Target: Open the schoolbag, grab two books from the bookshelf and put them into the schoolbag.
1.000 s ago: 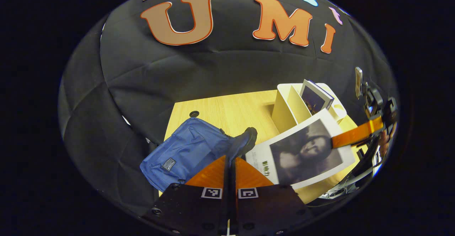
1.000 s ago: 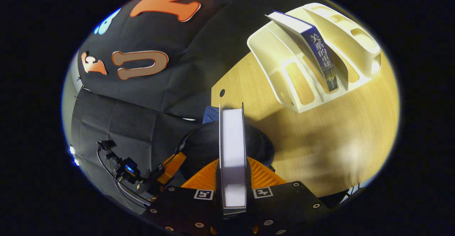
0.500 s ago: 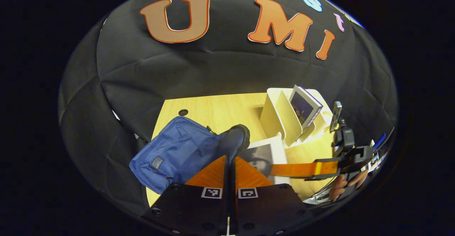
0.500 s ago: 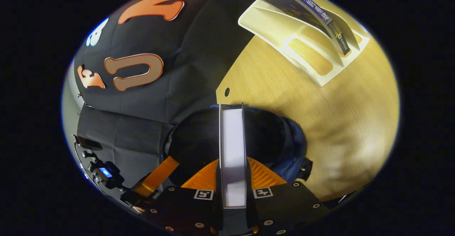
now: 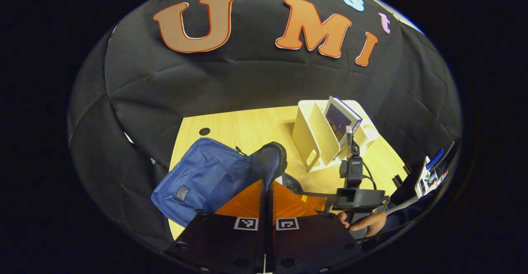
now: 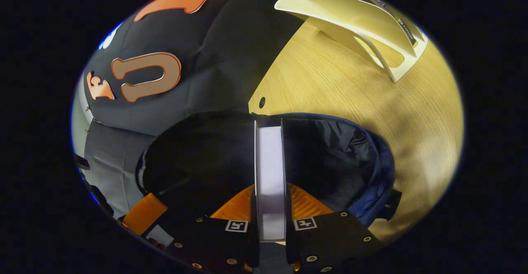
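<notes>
**Book at the mouth of the schoolbag**

The right tongs clamp a book edge-on, poised in the blue schoolbag's open mouth. The left tongs, closed, seemingly pinch the bag's rim. A second book leans in the bookshelf on the table.

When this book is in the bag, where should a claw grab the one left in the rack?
Probably its top free edge, coming from above. The book in the rack leans in a slot of the white bookshelf, whose dividers cover its lower part, so only the upper part sticks out for the claw.
</notes>
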`<state>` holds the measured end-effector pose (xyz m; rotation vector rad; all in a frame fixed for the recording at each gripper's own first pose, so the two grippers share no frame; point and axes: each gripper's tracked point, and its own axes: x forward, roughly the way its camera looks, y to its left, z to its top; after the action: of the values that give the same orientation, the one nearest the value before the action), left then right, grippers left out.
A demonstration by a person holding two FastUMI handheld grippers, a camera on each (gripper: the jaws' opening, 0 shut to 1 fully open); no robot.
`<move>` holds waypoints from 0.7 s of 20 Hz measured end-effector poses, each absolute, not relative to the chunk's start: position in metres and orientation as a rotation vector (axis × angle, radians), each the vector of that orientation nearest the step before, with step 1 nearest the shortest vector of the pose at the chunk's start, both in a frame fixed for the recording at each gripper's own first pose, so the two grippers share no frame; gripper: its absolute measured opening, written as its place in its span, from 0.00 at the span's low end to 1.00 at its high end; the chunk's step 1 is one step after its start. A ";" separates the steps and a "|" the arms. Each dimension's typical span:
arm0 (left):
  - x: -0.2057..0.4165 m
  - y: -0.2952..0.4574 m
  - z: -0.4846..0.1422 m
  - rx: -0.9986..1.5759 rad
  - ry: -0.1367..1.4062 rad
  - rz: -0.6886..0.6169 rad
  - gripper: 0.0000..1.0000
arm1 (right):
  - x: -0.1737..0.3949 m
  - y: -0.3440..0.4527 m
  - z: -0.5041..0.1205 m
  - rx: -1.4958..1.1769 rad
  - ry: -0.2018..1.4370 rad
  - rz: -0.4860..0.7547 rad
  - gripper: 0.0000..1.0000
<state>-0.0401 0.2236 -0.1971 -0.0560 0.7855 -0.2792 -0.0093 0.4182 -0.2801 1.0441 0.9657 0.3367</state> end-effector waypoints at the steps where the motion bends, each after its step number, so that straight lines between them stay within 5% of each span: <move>1: -0.040 0.222 -0.198 -0.056 0.788 -0.278 0.01 | -0.010 0.425 -0.281 1.040 0.968 0.338 0.25; 4: -0.042 0.222 -0.200 -0.037 0.783 -0.274 0.01 | -0.005 0.439 -0.288 1.036 0.948 0.342 0.25; 5: -0.040 0.223 -0.202 -0.034 0.783 -0.266 0.01 | -0.005 0.443 -0.289 1.038 0.950 0.344 0.14; 6: -0.038 0.223 -0.202 -0.034 0.785 -0.261 0.01 | -0.004 0.446 -0.291 1.038 0.957 0.344 0.39; 8: -0.035 0.230 -0.203 -0.047 0.782 -0.240 0.01 | -0.006 0.446 -0.292 1.018 0.975 0.340 0.19; 9: -0.035 0.232 -0.203 -0.055 0.780 -0.231 0.01 | -0.005 0.441 -0.289 0.992 0.965 0.332 0.34; 10: -0.035 0.235 -0.202 -0.070 0.775 -0.225 0.01 | -0.002 0.440 -0.291 0.956 0.976 0.322 0.19; 11: -0.035 0.235 -0.204 -0.086 0.778 -0.221 0.01 | -0.006 0.439 -0.286 0.928 0.992 0.335 0.41; 12: -0.035 0.238 -0.204 -0.093 0.777 -0.212 0.01 | -0.008 0.436 -0.288 0.888 1.012 0.328 0.34; 13: -0.034 0.239 -0.205 -0.097 0.779 -0.206 0.01 | -0.011 0.431 -0.289 0.855 1.029 0.327 0.41; 14: -0.034 0.239 -0.206 -0.097 0.778 -0.205 0.01 | -0.014 0.428 -0.289 0.835 1.038 0.342 0.73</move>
<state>-0.0341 0.2391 -0.2056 -0.0968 0.7783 -0.2050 -0.0135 0.4276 -0.2891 0.8352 1.0377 0.3415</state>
